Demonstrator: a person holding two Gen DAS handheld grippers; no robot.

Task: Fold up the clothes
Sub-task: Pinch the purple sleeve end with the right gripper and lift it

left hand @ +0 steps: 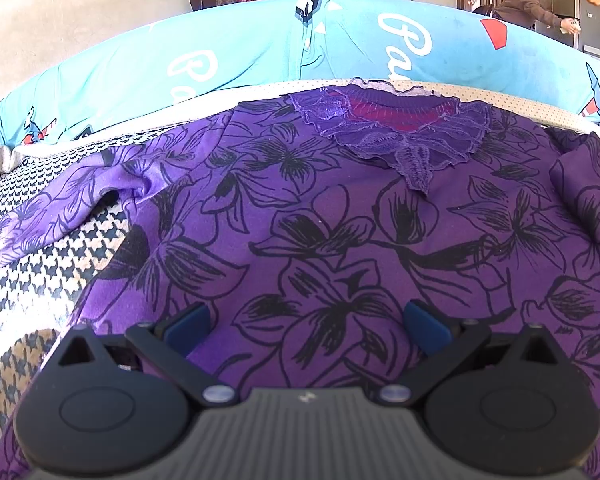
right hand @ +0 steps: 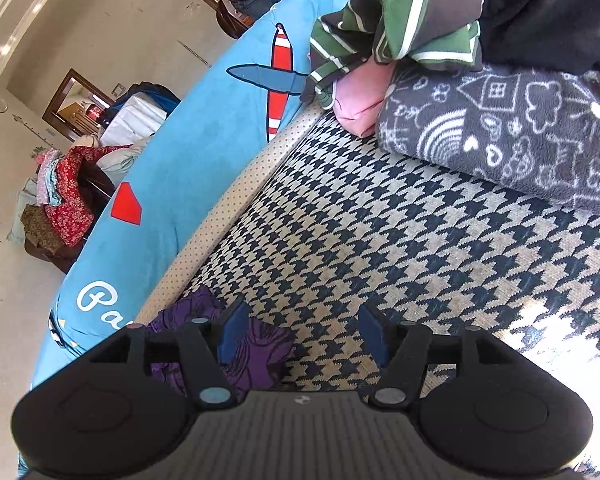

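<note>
A: Spread flat across the houndstooth-patterned black-and-cream woven cover [left hand: 40, 264]: purple jersey top with black line-drawn flowers [left hand: 340, 220], lace collar [left hand: 396, 136] up at 12 o'clock, front facing up.

B: Folded at all?

A: Barely, judging by this. Left sleeve [left hand: 72, 204] out at 9 o'clock, rumpled, not yet brought in. Right sleeve [left hand: 584, 192] at 3 o'clock bunched near the body, perhaps partly turned in; hard to say for sure. Body unfolded, no crease across the middle.

B: And the left gripper [left hand: 306, 330]?

A: Blue pads wide apart, hovering low over the lower front of the top, nothing pinched between them.

B: Right gripper [right hand: 304, 336]?

A: Also parted, gripping nothing. A crumpled bit of the same purple fabric [right hand: 256, 344] at 7 o'clock under the left finger, lying loose on the houndstooth cover, pads not pressing on it.

B: Anything already finished?

A: Probably. Up at 1 to 2 o'clock in the right view: folded dark grey fleece with white doodle print [right hand: 512, 132], a pink piece [right hand: 360, 104] tucked beside it, a green-and-brown striped garment [right hand: 396, 16] and something black [right hand: 548, 8] heaped above. Looks like a done pile, though not certain.

B: Left to do, then?

A: Both sleeves in, sides over, then the body doubled up and added to that pile.
</note>
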